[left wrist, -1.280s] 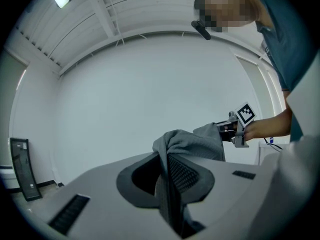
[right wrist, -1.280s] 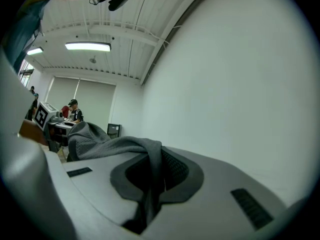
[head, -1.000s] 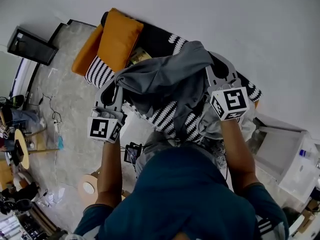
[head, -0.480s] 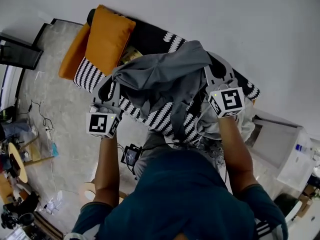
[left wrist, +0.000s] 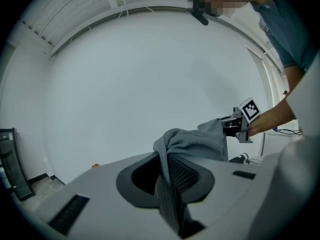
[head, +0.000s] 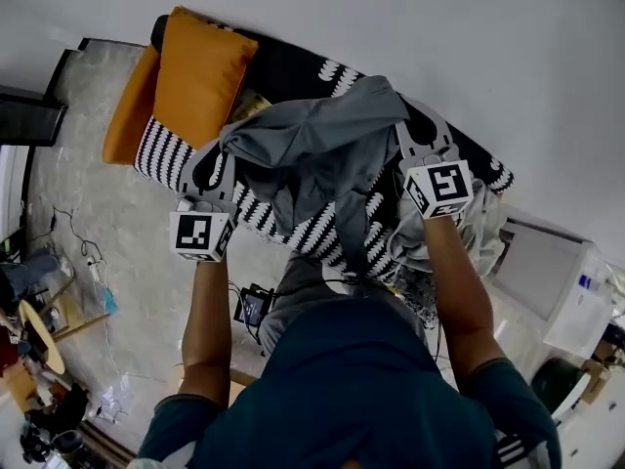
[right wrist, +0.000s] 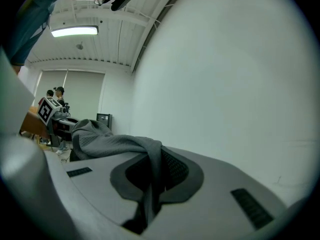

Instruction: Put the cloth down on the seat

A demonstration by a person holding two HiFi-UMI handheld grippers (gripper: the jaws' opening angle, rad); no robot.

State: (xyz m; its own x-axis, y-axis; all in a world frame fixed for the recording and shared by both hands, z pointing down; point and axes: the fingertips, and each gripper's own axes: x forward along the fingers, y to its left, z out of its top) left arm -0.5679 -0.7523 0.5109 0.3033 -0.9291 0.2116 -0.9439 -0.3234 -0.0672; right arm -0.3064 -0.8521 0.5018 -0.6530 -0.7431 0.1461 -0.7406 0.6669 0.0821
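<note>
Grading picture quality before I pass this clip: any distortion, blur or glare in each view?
Head view: even light, sharp, bending toward edges, cloth clear. Left gripper view: strong fisheye, black corners, cloth weave crisp. Right gripper view: same fisheye; ceiling lamp bright, no flare.

orange cushion (head: 200,71): upper left, close to the white wall (head: 439,27) | floor (head: 107,213): pale, marbled | dark screen (head: 29,117): far left edge | white cabinet (head: 562,291): right, by the wall | round wooden table (head: 39,335): lower left | ceiling light (right wrist: 75,31): lit strip overhead
</note>
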